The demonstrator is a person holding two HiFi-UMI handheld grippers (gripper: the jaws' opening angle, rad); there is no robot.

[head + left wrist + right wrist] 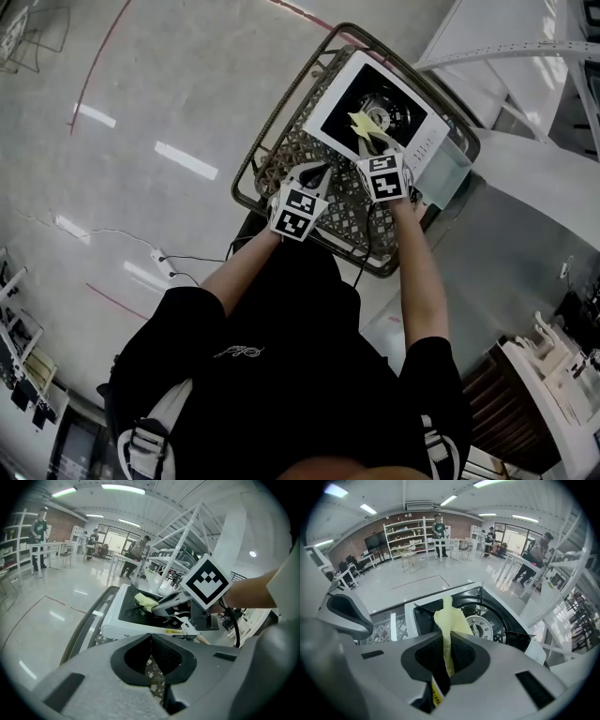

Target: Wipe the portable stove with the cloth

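The portable stove [349, 92] is white with a black top and a round burner [481, 623]; it sits on a lattice basket-table [267, 141]. My right gripper [371, 141] is shut on a pale yellow cloth [364, 125] that hangs over the stove's black top by the burner. In the right gripper view the cloth [449, 618] runs up from between the jaws of the right gripper [447, 645]. My left gripper [317, 174] hovers over the lattice just short of the stove [123, 623], shut with nothing in it. The left gripper view shows the cloth [146, 602] on the stove.
White metal frames and shelving [525, 66] stand right of the table. A power strip with a cable [165, 266] lies on the shiny floor at the left. Several people stand at far tables [136, 555] and by shelves [438, 531].
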